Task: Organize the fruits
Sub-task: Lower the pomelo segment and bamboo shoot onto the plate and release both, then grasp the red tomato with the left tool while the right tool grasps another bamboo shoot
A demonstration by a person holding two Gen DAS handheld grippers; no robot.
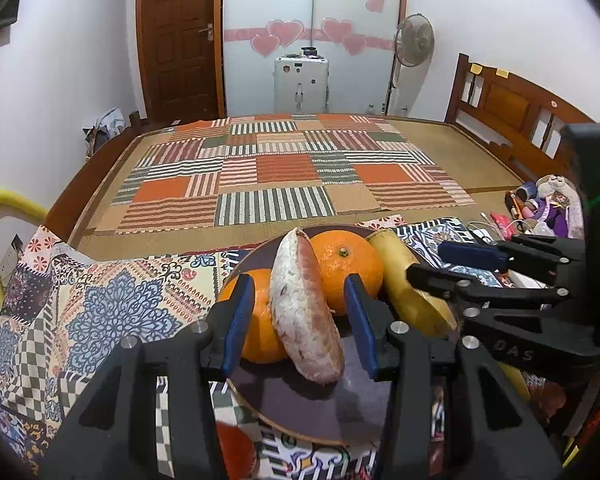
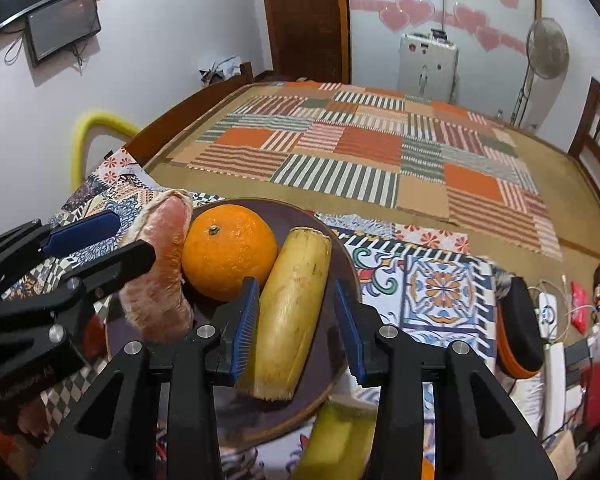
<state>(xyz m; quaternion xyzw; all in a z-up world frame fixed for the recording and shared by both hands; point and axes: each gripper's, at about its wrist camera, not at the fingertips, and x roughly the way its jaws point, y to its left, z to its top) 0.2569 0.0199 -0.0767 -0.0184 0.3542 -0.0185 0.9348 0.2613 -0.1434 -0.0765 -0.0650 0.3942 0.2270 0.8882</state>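
My left fingers (image 1: 298, 316) straddle the pomelo wedge (image 1: 304, 312), which half hides one orange (image 1: 260, 320), while my right fingers (image 2: 296, 328) stand spread beside the banana piece (image 2: 292, 308), not pinching.

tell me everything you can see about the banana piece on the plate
The banana piece is a thick, pale yellow length with the peel on and faint brown specks, cut flat at both ends. It lies on its side on the dark round plate, running from the near rim toward the far one, right of the orange and close to it. The right gripper straddles it; a gap shows at the right pad, while contact at the left pad is unclear.
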